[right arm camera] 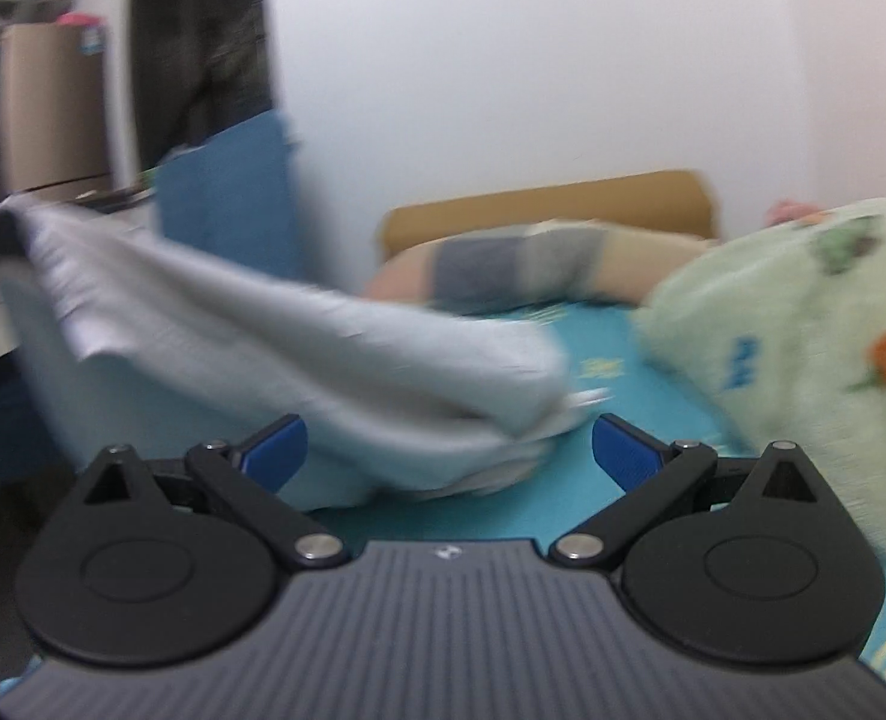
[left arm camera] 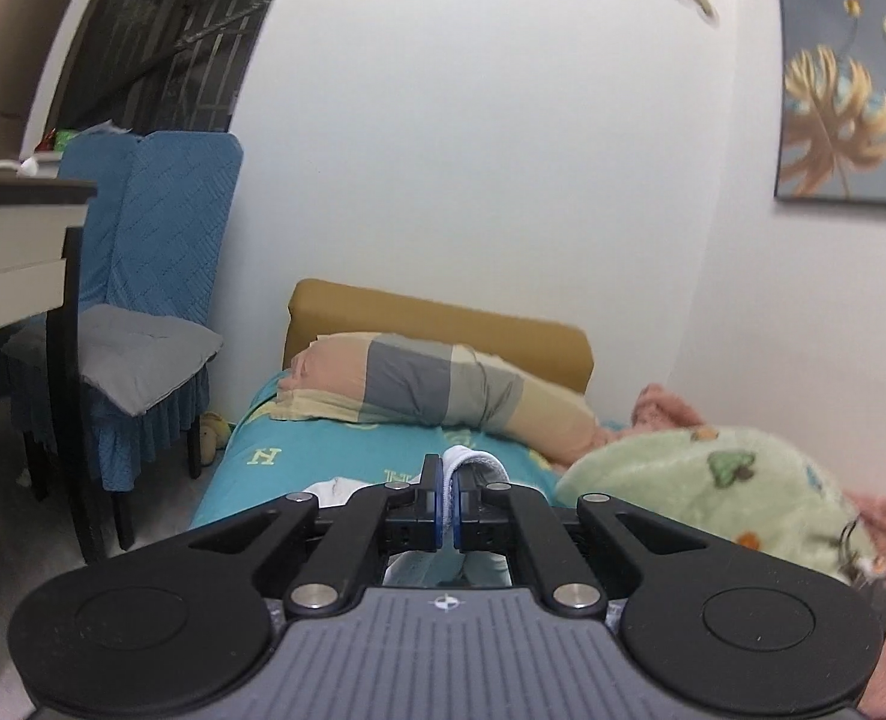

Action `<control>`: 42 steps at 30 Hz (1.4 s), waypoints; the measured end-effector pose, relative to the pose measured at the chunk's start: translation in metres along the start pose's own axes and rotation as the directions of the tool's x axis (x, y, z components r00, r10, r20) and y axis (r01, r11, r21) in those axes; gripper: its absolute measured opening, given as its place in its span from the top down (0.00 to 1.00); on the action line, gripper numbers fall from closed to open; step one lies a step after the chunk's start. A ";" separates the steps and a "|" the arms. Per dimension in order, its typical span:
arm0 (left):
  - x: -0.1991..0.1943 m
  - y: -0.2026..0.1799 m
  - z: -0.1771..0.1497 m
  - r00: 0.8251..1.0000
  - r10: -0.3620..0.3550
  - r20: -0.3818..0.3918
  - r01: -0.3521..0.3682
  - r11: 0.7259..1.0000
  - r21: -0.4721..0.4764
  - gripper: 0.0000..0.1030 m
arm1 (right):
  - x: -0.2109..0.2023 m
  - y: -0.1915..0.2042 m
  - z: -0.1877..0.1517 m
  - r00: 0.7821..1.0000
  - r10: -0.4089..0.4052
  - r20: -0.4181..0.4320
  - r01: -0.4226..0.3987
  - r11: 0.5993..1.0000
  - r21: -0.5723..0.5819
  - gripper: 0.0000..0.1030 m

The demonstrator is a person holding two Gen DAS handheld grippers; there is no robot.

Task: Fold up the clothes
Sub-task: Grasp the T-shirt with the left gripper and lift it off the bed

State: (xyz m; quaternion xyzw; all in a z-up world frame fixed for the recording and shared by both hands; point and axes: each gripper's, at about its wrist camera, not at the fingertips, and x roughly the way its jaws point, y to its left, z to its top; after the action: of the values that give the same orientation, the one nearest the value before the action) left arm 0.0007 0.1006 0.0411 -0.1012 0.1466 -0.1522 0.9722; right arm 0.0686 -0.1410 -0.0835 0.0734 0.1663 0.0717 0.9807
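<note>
My left gripper (left arm camera: 448, 495) is shut on a fold of a pale white-grey garment (left arm camera: 473, 461), held above the teal bedsheet (left arm camera: 299, 450). In the right wrist view the same garment (right arm camera: 299, 348) stretches from the upper left, where it is held up, down to a bunched end lying on the teal sheet (right arm camera: 617, 372) between my fingers. My right gripper (right arm camera: 449, 450) is open, its blue pads either side of the bunched cloth, not closed on it. The right wrist view is motion-blurred.
A patchwork pillow (left arm camera: 431, 390) lies against a mustard headboard (left arm camera: 443, 324). A green fleece blanket (left arm camera: 713, 492) with pink lining is heaped on the right. A blue-covered chair (left arm camera: 155, 300) with a grey cushion and a table edge (left arm camera: 17, 240) stand on the left.
</note>
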 end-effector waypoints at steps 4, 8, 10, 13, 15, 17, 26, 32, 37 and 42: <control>-0.001 0.019 -0.001 1.000 -0.013 0.016 0.014 0.998 -0.060 0.97 | 0.027 0.033 -0.011 0.999 -0.018 -0.038 0.015 0.997 -0.081 0.00; 0.015 0.034 -0.003 1.000 0.002 0.005 -0.002 0.996 -0.084 0.97 | 0.068 0.038 -0.026 0.995 -0.058 -0.081 0.049 0.993 -0.108 0.00; 0.025 0.041 -0.005 1.000 0.011 -0.002 -0.011 0.995 -0.101 0.97 | 0.089 0.031 -0.038 0.990 -0.089 -0.110 0.075 0.990 -0.123 0.00; 0.036 0.048 -0.009 1.000 0.029 -0.004 -0.029 0.992 -0.119 0.97 | 0.115 0.017 -0.051 0.982 -0.138 -0.126 0.114 0.977 -0.179 0.00; 0.043 0.054 -0.011 0.999 0.040 -0.006 -0.041 0.991 -0.131 0.97 | 0.129 0.005 -0.053 0.976 -0.150 -0.156 0.121 0.976 -0.182 0.07; 0.050 0.059 -0.014 0.999 0.052 -0.008 -0.053 0.988 -0.143 0.97 | 0.138 -0.003 -0.047 0.978 -0.114 -0.174 0.091 0.987 -0.133 0.32; 0.057 0.075 -0.013 0.996 0.085 0.037 -0.077 0.978 -0.193 0.97 | 0.106 0.006 -0.011 0.994 -0.078 -0.080 0.066 0.987 -0.149 0.85; 0.017 0.070 0.004 0.990 0.053 0.131 -0.020 0.971 -0.239 0.97 | 0.022 0.000 0.040 0.996 -0.060 0.063 0.066 0.994 -0.092 0.91; -0.025 0.055 0.021 0.980 0.032 0.198 0.010 0.977 -0.212 0.97 | -0.049 0.007 0.071 0.988 -0.018 0.156 0.042 0.988 -0.148 0.92; -0.059 0.048 0.031 0.970 -0.031 0.239 0.074 0.983 -0.170 0.97 | -0.099 0.003 0.087 0.989 0.048 0.139 -0.030 0.991 -0.131 0.92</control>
State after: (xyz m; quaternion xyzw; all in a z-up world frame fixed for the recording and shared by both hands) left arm -0.0301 0.1692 0.0732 -0.2089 0.0405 -0.1512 0.9653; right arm 0.0046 -0.1654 0.0295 0.0180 0.0898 0.0961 0.9912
